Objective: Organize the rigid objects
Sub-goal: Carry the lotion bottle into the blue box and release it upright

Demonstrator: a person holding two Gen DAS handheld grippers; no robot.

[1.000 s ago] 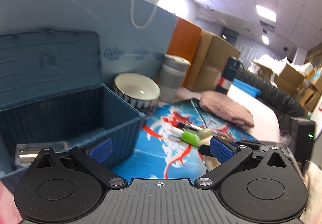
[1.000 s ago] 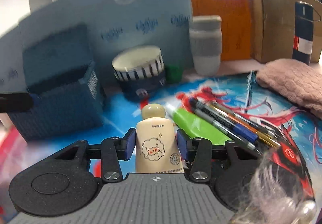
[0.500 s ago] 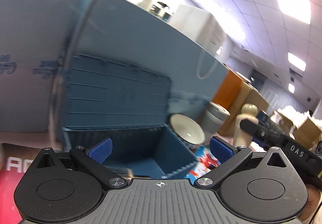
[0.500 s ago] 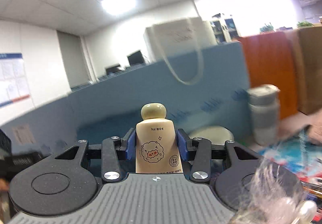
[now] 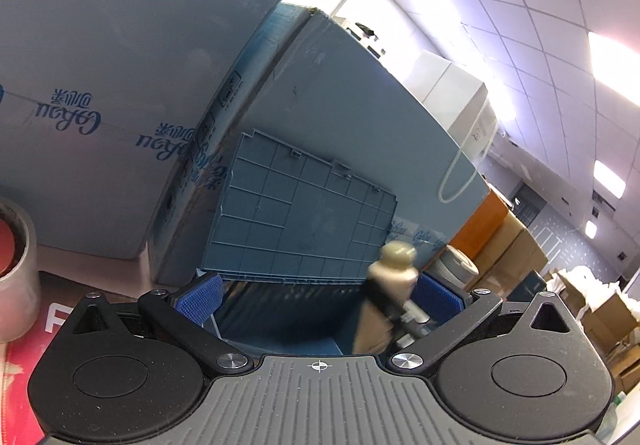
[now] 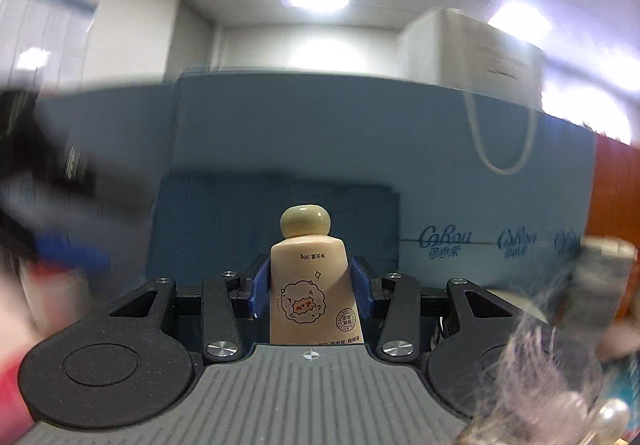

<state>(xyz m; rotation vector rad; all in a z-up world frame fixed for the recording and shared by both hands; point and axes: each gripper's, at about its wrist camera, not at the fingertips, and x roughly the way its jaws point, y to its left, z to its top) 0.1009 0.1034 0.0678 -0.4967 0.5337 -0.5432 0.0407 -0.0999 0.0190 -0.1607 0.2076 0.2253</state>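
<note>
While upright, cream bottle (image 6: 308, 277) sits clamped between right tool (image 6: 309, 285) pads.

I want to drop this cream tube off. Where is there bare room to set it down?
The blue bin below its raised lid looks bare inside, between the left gripper pads. The tube is clamped in the right gripper. A tape roll borders the left.

The blue cardboard boxes (image 6: 460, 181) behind the desk carry a repeated dark-blue script logo, "CoRou" as best it reads, with three Chinese characters beneath. The cream tube (image 6: 314, 289) shows small print including "30g", seen upside down; its round stamp is illegible.
</note>
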